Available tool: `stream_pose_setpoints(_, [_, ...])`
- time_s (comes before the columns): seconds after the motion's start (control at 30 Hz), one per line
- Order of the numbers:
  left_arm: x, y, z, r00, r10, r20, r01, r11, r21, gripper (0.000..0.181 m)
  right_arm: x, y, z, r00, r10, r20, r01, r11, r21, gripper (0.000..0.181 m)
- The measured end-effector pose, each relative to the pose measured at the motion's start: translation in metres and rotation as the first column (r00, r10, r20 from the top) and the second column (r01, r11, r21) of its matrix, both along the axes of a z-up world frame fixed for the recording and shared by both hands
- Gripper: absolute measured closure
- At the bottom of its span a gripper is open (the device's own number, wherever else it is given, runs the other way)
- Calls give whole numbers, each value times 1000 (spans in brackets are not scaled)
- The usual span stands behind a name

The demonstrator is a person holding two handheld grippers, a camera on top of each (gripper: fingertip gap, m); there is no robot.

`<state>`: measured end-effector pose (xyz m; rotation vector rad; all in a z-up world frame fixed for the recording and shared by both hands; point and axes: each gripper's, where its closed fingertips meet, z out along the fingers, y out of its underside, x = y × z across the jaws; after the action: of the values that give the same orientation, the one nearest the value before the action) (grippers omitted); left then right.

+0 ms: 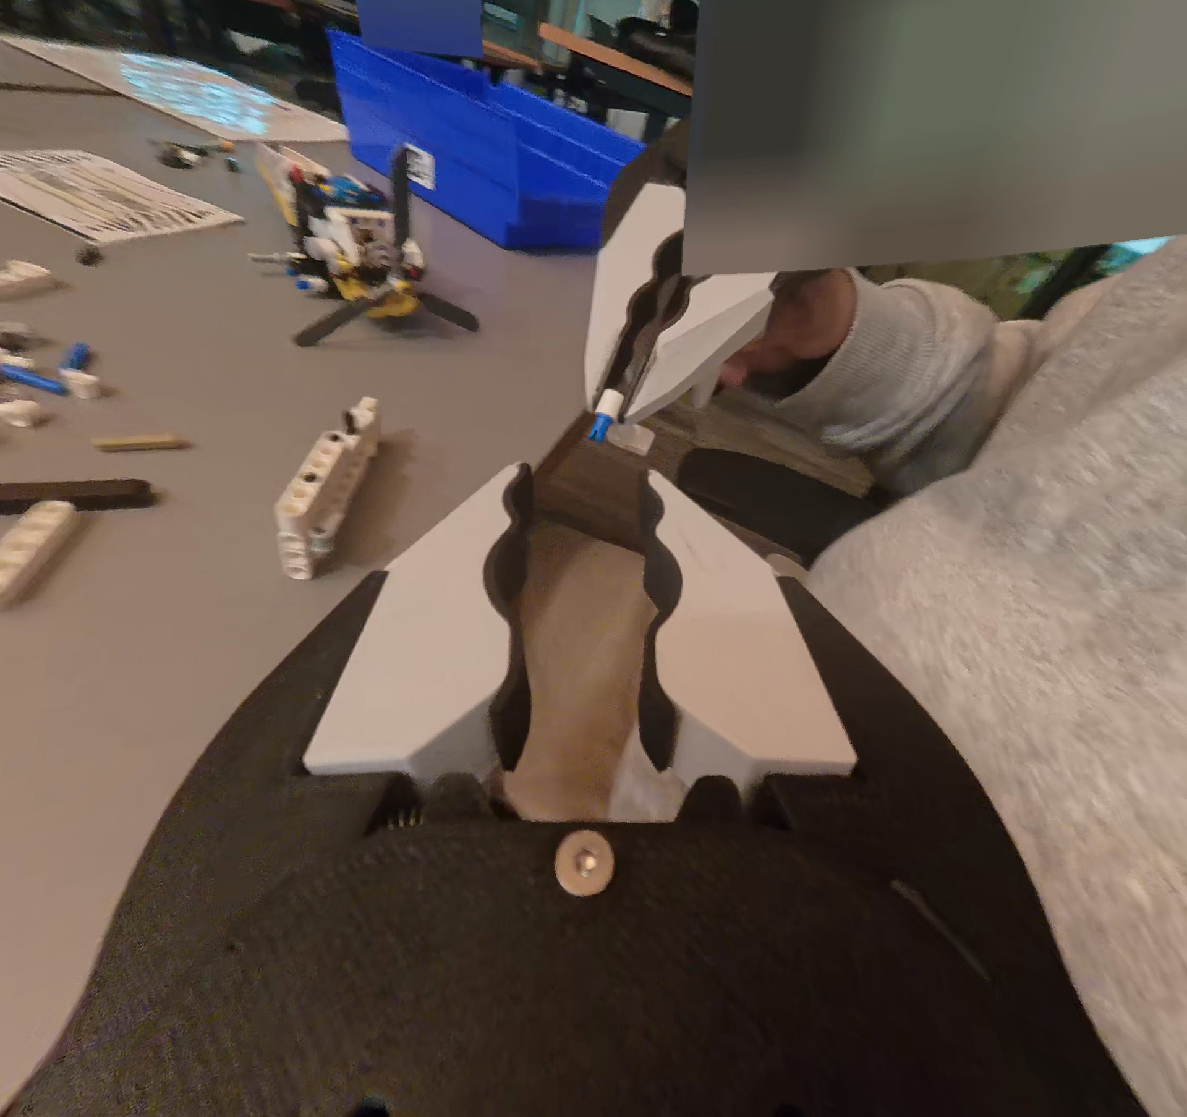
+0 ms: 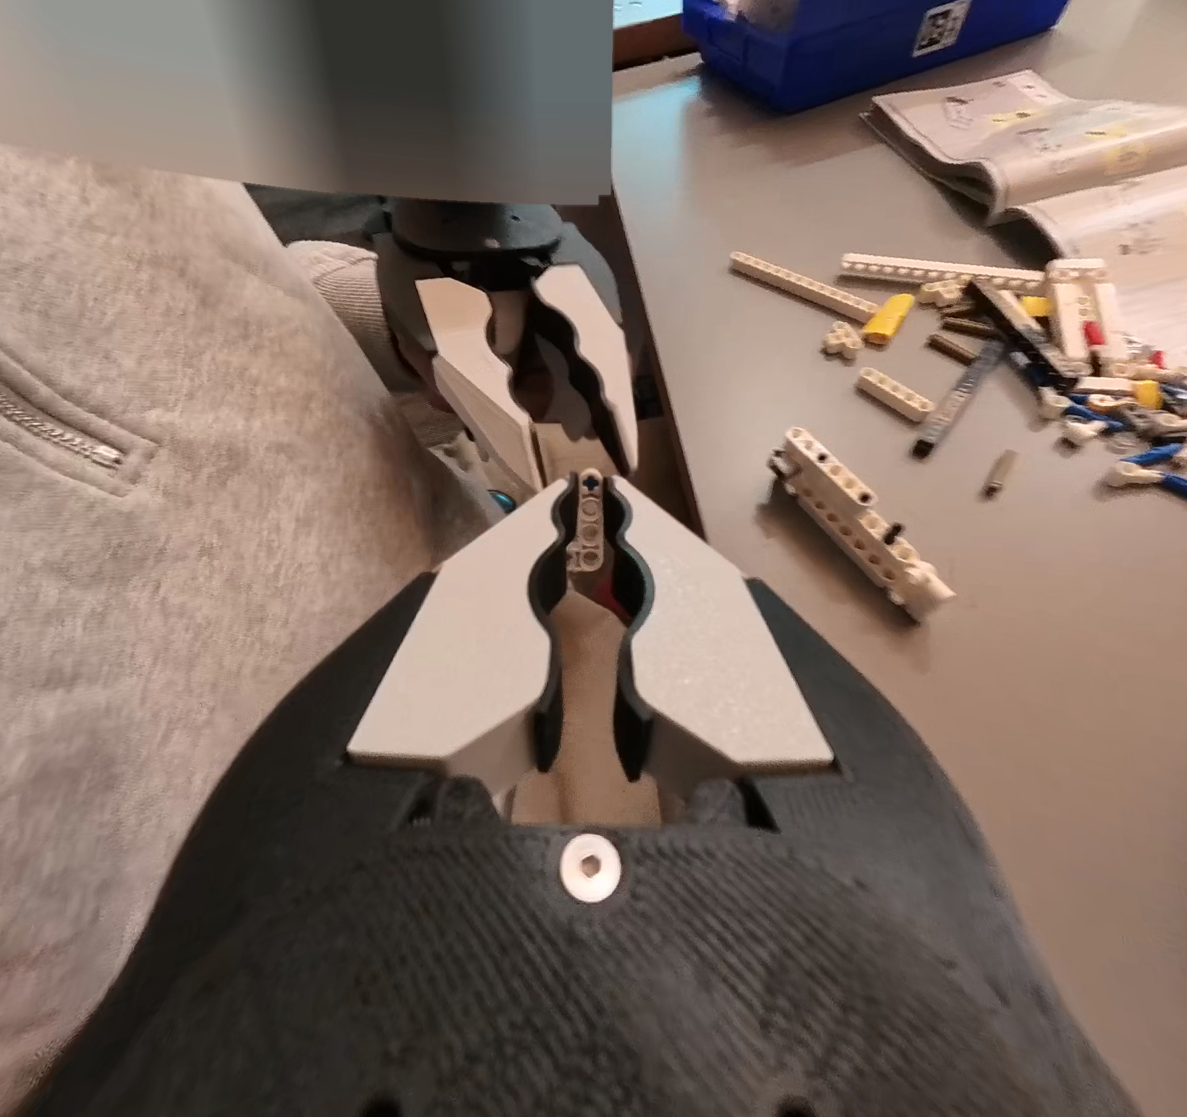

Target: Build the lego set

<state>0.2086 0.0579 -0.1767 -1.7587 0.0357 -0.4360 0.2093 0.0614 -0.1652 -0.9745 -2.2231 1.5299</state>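
My right gripper (image 2: 592, 481) is shut on a small white beam (image 2: 588, 527) with a blue pin (image 2: 591, 482) at its tip. It also shows in the left wrist view (image 1: 620, 408), with the white piece and blue pin (image 1: 600, 428) sticking out of its tip. My left gripper (image 1: 588, 476) is open and empty, its fingertips just short of that pin. It shows tip to tip with the right one in the right wrist view (image 2: 581, 457). Both are held off the table's edge, in front of a person's grey sweater (image 2: 160, 444).
On the grey table (image 1: 193, 669) lie a white beam assembly (image 1: 327, 489) (image 2: 854, 521), a partly built model with black propeller blades (image 1: 360, 251), a pile of loose parts (image 2: 1060, 347), an instruction booklet (image 2: 1028, 135) and a blue bin (image 1: 475, 148) (image 2: 867, 13).
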Motion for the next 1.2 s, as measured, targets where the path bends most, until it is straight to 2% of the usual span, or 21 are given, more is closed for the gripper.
stream_pose_setpoints(0.13, [-39, 11, 4, 975, 152, -163, -157, 987, -20, 137, -17, 29, 1, 998, -65, 1, 64, 988, 142, 176])
stream_pose_setpoints(0.23, [-66, 21, 1, 945, 200, -258, -220, 974, -52, 130, -34, 47, 0, 997, -82, 4, 77, 958, 276, 175])
stream_pose_setpoints(0.4, [-82, 37, -27, 942, 133, -309, -198, 961, -191, 124, -59, 68, -17, 997, -49, 62, 9, 856, 517, 175])
stream_pose_setpoints(0.53, [-81, 42, -48, 936, 54, -349, -162, 943, -290, 127, -72, 78, -30, 989, 10, 145, -100, 772, 628, 175])
stream_pose_setpoints(0.63, [-78, 46, -54, 934, 7, -358, -129, 939, -318, 129, -77, 79, -37, 974, 62, 217, -192, 734, 651, 175])
stream_pose_setpoints(0.87, [-69, 54, -52, 976, -61, -207, -18, 932, -362, 136, -75, 74, -48, 928, 164, 333, -349, 689, 635, 175])
stream_pose_setpoints(1.2, [-63, 66, -62, 982, -82, -168, 1, 901, -434, 149, -75, 73, -51, 912, 193, 362, -394, 663, 637, 175])
